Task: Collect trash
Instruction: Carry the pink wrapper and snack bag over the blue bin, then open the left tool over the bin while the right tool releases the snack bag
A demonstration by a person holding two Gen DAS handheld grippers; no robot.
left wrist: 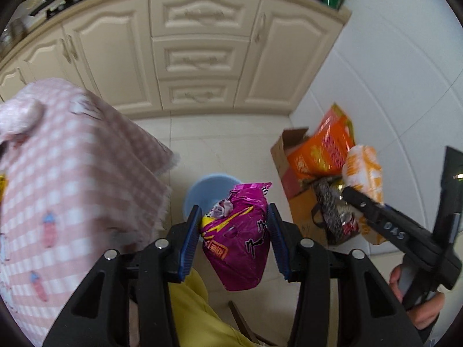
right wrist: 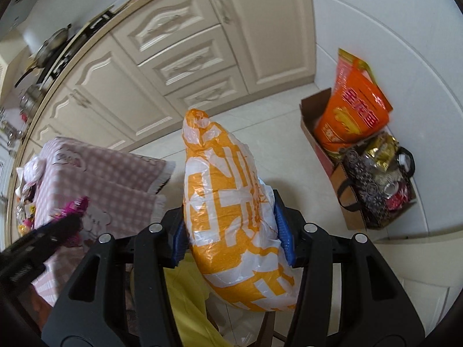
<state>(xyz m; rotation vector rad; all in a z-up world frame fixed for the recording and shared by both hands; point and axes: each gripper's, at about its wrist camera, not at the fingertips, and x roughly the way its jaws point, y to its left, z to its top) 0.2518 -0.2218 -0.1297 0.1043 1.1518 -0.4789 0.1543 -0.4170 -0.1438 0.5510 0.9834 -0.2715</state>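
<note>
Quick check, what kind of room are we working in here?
Most likely a home kitchen: cream cabinets with drawers, a stove with pans on the counter, tiled floor.

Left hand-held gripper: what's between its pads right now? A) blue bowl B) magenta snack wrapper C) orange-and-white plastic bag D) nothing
B. In the left wrist view the left hand-held gripper has its blue pads on either side of the crumpled magenta snack wrapper; the orange-and-white plastic bag is in the right hand-held gripper, and the blue bowl sits on the floor below.
</note>
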